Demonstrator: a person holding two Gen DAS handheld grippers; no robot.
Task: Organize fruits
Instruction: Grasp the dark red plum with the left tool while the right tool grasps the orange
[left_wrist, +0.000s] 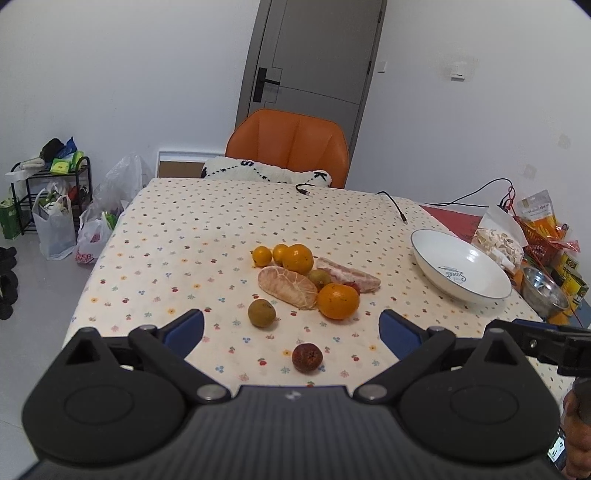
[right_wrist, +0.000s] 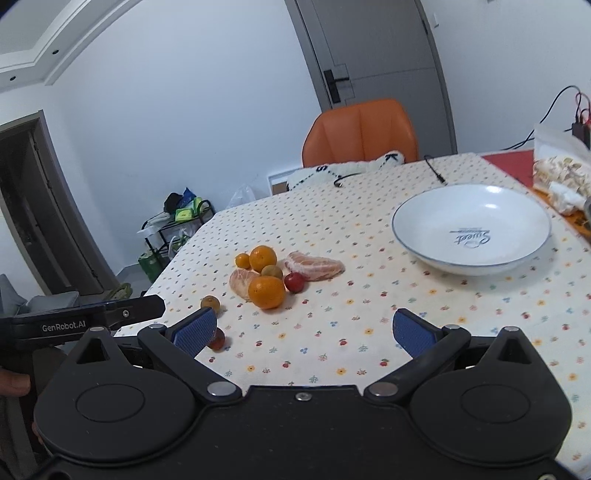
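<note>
Nothing's getting picked yet: left gripper (left_wrist: 291, 326) and right gripper (right_wrist: 304, 330) are both hanging wide open, empty. Fruits (left_wrist: 306, 277) are sitting mid-frame, bowl (right_wrist: 406, 236) waiting right. Guessing next: closing on one fruit.

The left wrist view looked forward and slightly down from above the table's (left_wrist: 177, 236) near edge, facing the orange chair (left_wrist: 291, 144) and door (left_wrist: 314, 55), with the fruit pile (left_wrist: 306, 280) near and centred. The right wrist view sat just to the right, turned leftward, so the plate (right_wrist: 472, 225) lay close ahead on its right and the fruit pile (right_wrist: 273, 277) left of centre. Both views shared the table, fruit, plate, chair and door; each caught the other gripper at its edge.
</note>
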